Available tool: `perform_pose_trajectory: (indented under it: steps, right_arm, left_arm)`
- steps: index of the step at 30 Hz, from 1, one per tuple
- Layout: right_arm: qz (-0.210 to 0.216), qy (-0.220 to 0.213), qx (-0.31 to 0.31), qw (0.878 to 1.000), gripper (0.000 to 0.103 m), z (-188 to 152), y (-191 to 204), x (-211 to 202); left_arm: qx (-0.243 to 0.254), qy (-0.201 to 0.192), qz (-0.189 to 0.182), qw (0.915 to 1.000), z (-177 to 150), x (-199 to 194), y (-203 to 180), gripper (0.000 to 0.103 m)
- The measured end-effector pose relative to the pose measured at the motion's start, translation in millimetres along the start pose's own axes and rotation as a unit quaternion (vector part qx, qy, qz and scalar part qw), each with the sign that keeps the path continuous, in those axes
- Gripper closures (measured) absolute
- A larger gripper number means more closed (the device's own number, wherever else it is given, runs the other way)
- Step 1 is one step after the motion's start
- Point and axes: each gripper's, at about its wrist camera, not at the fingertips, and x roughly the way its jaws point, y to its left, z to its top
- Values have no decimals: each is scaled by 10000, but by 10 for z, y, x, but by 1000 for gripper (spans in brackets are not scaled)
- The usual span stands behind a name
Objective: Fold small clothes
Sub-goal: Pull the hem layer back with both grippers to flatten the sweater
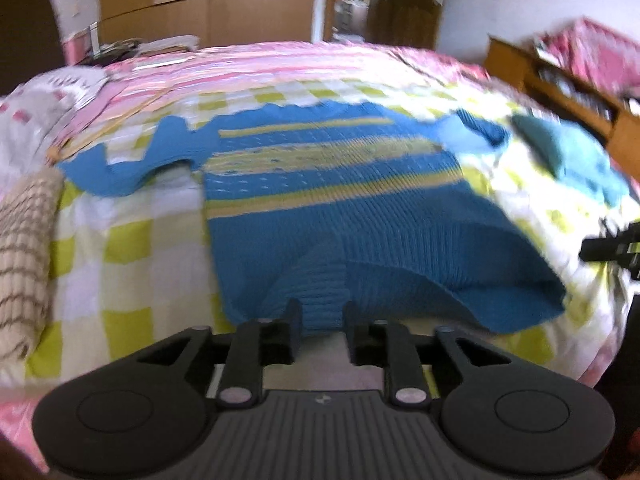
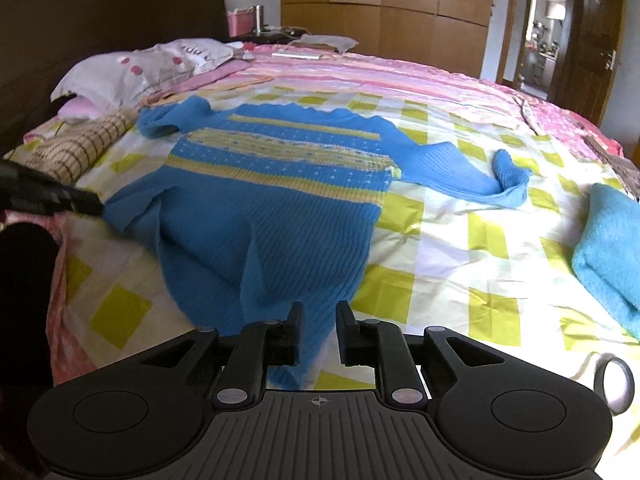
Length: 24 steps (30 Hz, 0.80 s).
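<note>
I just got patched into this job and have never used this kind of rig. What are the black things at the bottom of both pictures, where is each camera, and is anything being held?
There is no robot arm: a person holds a two-finger tool in each hand, with a camera looking along the fingers. The left gripper fills the bottom of the left wrist view, the right gripper the bottom of the right one. On the green-and-white checked bedcover lies a blue knitted sweater with yellow stripes, spread out, sleeves to the sides. Each pair of jaws has sweater hem between its fingers; they look shut on it, though the left view is blurred. A folded teal cloth lies at the right, a beige checked pillow at the left.
</note>
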Motion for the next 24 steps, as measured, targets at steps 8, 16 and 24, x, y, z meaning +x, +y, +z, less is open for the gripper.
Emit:
perform_pose_trajectory:
  steps: [8,16,24]
  right_arm:
    - [366,-55,177,9992,86,77,113,131]
    - [599,-35,173,9980,86,111,241,218]
    - [936,-16,-3,9956,86,161,429,261]
  left_arm:
    - [1028,307,836,9907,17,265,-280,55]
    - [597,632,744,9934,27,311,-79,88]
    - [-8,1000,890,9910,-179,-134,314,94]
